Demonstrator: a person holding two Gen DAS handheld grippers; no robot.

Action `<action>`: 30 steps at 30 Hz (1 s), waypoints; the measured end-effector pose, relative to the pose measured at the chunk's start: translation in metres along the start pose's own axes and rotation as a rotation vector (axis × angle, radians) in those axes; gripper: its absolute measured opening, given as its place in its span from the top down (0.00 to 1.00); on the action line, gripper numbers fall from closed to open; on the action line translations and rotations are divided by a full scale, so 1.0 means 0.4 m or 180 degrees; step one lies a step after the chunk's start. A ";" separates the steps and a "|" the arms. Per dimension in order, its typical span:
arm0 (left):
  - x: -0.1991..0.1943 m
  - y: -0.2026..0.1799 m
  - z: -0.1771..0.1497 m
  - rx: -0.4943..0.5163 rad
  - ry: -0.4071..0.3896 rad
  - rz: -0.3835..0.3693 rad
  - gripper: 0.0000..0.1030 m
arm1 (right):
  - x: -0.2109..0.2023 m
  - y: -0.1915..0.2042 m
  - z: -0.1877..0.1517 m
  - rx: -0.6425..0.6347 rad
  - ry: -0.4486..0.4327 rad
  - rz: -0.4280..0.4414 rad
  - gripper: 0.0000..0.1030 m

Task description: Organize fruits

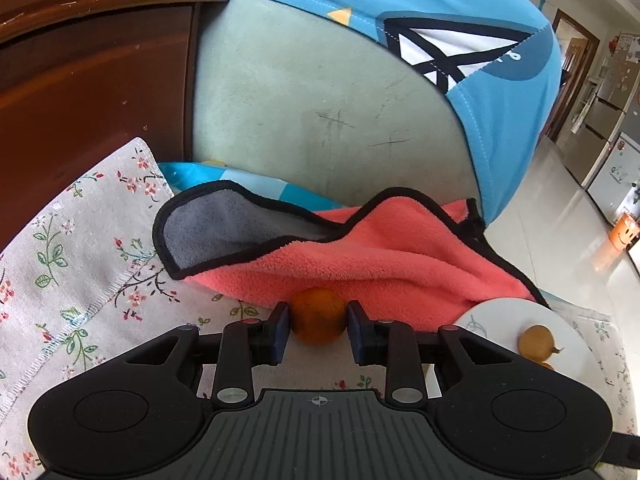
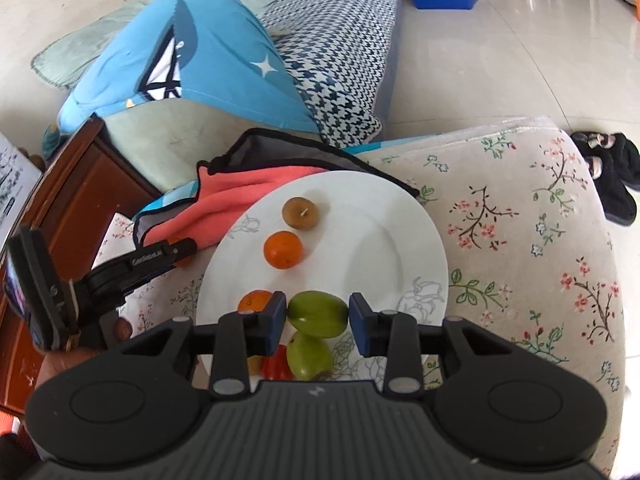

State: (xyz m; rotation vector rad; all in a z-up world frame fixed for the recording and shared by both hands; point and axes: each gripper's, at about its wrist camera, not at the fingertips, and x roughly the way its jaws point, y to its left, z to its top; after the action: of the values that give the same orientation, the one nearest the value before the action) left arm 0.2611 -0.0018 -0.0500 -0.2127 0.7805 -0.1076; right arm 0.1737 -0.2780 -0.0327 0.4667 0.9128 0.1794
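Observation:
My left gripper (image 1: 318,330) has its blue pads against both sides of an orange fruit (image 1: 318,316) on the floral cloth, beside the coral towel (image 1: 372,264). My right gripper (image 2: 318,314) is closed on a green fruit (image 2: 317,314) above the white plate (image 2: 376,240). On the plate lie a brown fruit (image 2: 301,213), an orange fruit (image 2: 283,249), another orange one (image 2: 255,301) at the left rim, a second green fruit (image 2: 310,356) and a red one (image 2: 276,366). The left gripper also shows in the right wrist view (image 2: 182,249), left of the plate. The plate's edge with a brown fruit (image 1: 537,342) shows in the left wrist view.
The floral cloth (image 2: 520,240) covers the table. The coral and grey towel lies behind the plate. A brown wooden cabinet (image 1: 88,80) stands at left, a blue and green cushion (image 1: 320,92) behind. Black slippers (image 2: 612,172) lie on the tiled floor at right.

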 end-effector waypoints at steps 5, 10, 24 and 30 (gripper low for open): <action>-0.036 -0.017 0.005 0.0142 -0.0029 -0.0102 0.73 | 0.007 -0.012 0.006 0.0180 -0.0039 -0.0019 0.66; -0.075 -0.065 -0.004 0.0295 0.0016 -0.0324 0.73 | 0.014 -0.025 0.017 0.0332 -0.0084 -0.0024 0.66; -0.128 -0.177 -0.054 0.0514 0.0185 -0.0509 0.70 | 0.010 -0.051 0.032 0.0649 -0.0139 0.0130 0.64; -0.198 -0.184 -0.041 0.0525 0.0095 -0.0380 0.32 | -0.011 -0.028 0.038 0.0477 -0.0166 0.0220 0.63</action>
State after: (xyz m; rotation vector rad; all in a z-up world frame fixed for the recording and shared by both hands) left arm 0.1923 -0.0620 0.0100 -0.1012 0.7843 -0.2875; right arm 0.1827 -0.2943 -0.0269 0.6395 0.8629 0.1616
